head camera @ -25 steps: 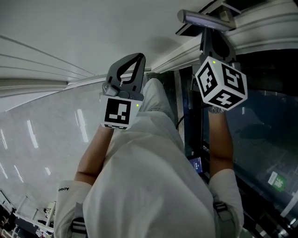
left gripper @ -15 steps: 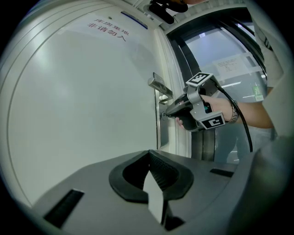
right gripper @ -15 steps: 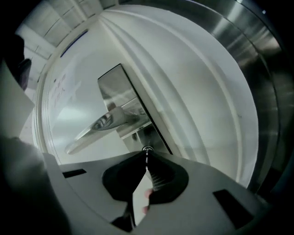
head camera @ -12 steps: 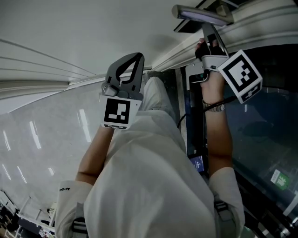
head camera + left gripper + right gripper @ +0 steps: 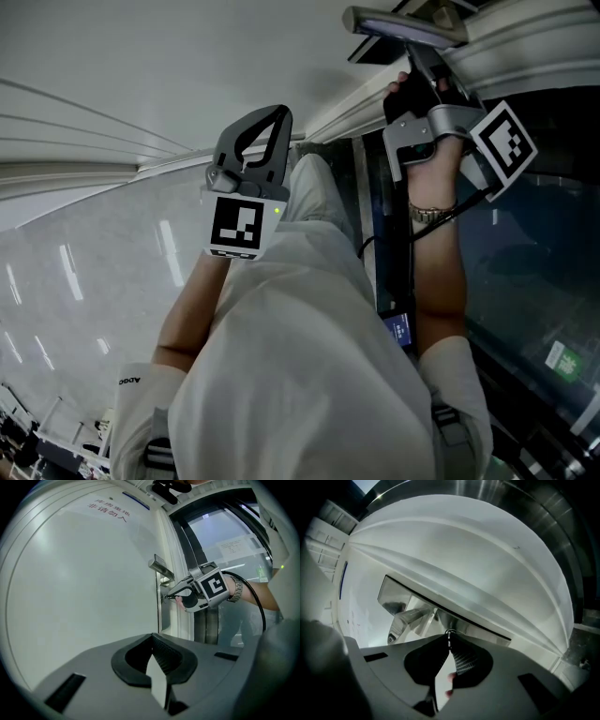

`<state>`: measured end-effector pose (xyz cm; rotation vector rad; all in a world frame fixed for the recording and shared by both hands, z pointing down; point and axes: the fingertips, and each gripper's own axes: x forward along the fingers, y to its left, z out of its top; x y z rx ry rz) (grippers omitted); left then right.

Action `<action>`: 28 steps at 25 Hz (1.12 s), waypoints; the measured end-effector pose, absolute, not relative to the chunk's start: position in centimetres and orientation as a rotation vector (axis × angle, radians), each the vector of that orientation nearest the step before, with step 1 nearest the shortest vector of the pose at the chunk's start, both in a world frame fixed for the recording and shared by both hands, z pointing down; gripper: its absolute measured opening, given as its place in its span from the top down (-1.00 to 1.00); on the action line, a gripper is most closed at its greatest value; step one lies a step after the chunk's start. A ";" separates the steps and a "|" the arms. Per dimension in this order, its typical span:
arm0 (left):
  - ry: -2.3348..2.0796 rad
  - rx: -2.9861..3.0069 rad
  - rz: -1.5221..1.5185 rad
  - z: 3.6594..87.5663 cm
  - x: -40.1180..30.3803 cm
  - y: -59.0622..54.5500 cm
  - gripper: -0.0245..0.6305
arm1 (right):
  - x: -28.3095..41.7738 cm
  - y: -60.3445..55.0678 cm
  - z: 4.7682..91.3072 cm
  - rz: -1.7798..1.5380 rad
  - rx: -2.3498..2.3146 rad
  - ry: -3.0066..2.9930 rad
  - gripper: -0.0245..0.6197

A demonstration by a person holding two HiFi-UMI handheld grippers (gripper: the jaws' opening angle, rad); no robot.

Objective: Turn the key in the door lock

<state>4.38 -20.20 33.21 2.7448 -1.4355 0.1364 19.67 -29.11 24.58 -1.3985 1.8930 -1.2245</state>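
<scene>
Right claw (image 5: 168,594) newly on its side, tight on slim silver key (image 5: 449,633); left claw (image 5: 151,637) closed, empty

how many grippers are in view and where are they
2. The left gripper is held clear of the door, jaws together on nothing. The right gripper is just under the door handle, shut on the key.

Your head view is dim and grey, with streaks of lamp glare on the glossy pale surface (image 5: 84,272) at lower left and the glass (image 5: 544,272) at right almost black. Both your gripper views curve hard into black corners; the white door (image 5: 79,583) is evenly lit, and the door handle (image 5: 410,617) shows soft reflections.
</scene>
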 end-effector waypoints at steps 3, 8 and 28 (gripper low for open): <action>-1.432 2.748 0.136 33.2 4.5 -20.3 0.90 | 19.8 -29.2 24.7 -1.236 -1.385 1.867 0.88; -1.425 2.756 0.129 33.1 4.7 -20.3 0.90 | 19.6 -29.2 24.6 -1.179 -1.395 1.958 0.88; -1.408 2.754 0.139 33.6 4.5 -20.6 0.90 | 18.4 -27.1 24.7 -0.369 -1.912 2.690 0.48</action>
